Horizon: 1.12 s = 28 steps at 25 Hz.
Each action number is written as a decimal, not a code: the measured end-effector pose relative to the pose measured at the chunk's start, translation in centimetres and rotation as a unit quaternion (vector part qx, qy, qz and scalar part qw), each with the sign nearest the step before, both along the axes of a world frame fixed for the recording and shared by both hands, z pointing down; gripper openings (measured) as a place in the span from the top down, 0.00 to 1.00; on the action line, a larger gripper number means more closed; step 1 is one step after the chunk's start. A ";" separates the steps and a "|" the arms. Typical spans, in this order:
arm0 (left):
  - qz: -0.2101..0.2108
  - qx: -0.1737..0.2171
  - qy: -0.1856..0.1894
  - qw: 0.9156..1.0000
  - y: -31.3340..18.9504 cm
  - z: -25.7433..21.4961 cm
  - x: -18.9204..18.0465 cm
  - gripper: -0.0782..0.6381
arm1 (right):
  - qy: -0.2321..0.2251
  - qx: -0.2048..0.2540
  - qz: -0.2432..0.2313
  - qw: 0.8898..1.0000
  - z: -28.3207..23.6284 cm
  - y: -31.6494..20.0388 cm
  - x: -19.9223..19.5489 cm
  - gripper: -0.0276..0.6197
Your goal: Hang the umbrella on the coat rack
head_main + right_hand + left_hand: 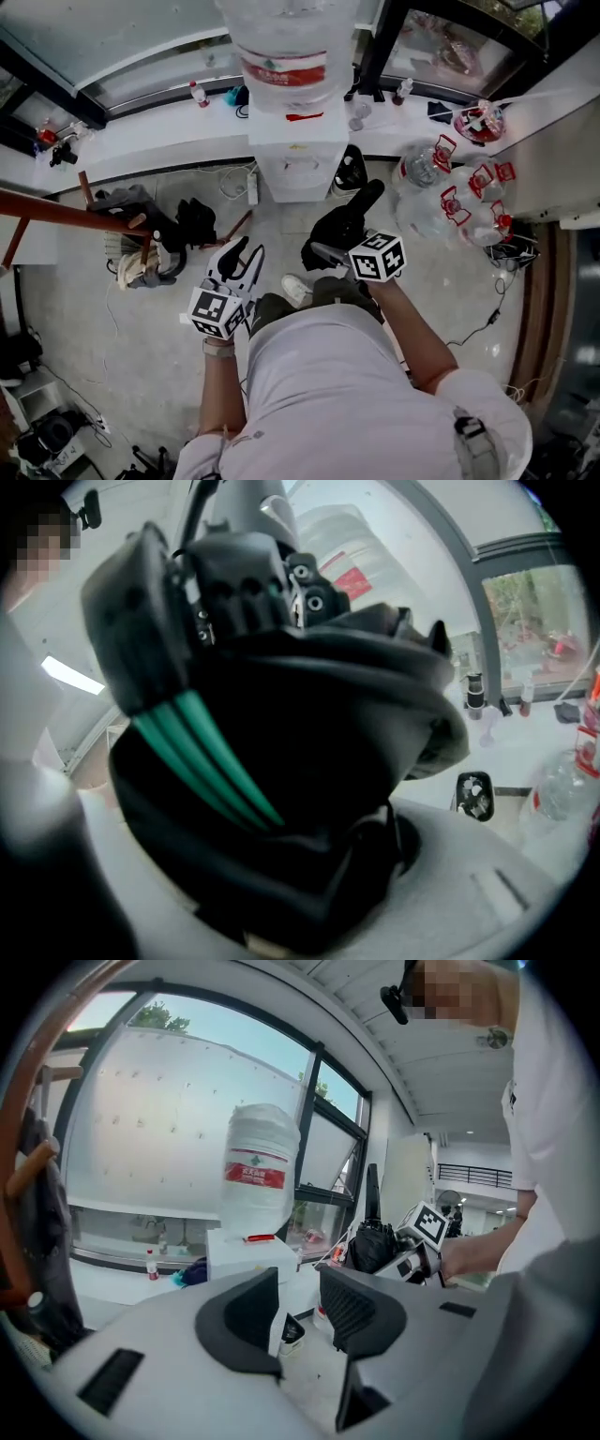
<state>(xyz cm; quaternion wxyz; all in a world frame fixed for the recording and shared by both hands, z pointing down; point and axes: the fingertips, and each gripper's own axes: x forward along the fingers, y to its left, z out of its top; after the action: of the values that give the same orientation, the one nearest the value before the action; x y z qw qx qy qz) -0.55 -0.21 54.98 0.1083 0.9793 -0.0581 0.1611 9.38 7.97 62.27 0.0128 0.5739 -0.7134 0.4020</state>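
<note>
A folded black umbrella (345, 225) with green stripes is clamped in my right gripper (324, 251), which is shut on it. In the right gripper view the umbrella (281, 761) fills most of the picture and hides the jaws. The reddish-brown wooden coat rack (66, 214) stands at the left, with dark bags hanging from it. My left gripper (246, 255) is between the rack and the umbrella, open with nothing between its pads (281, 1321). In the left gripper view the rack (23, 1110) runs up the left edge and the umbrella (373, 1241) is at the right.
A white water dispenser (298, 150) with a big bottle (286, 47) stands straight ahead against a white window ledge (169, 131). Several clear water jugs (450, 197) are clustered at the right. Bags (141, 258) and cables lie on the floor by the rack's foot.
</note>
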 end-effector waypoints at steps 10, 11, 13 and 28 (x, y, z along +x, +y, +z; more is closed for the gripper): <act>-0.121 0.013 -0.004 0.993 -4.5 -1.4 -3.9 0.72 | 0.007 0.011 -0.140 0.990 -1.9 -9.7 -2.5 0.55; -0.136 0.013 -0.005 0.991 -5.0 -1.4 -4.3 0.72 | 0.007 0.012 -0.157 0.988 -2.0 -10.7 -2.8 0.55; -0.168 0.014 -0.003 0.986 -6.0 -1.6 -5.1 0.72 | 0.008 0.016 -0.189 0.982 -2.4 -12.5 -3.6 0.55; -0.427 0.020 0.011 0.904 -11.3 -3.5 -9.2 0.72 | 0.058 0.033 -0.450 0.890 -4.9 -24.0 -8.6 0.55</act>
<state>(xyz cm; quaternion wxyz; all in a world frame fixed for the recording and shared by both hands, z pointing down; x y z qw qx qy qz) -9.79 -11.49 51.48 0.1481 0.8644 -0.4725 0.0875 0.75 -16.04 57.35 0.2145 0.2134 -0.9062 0.2954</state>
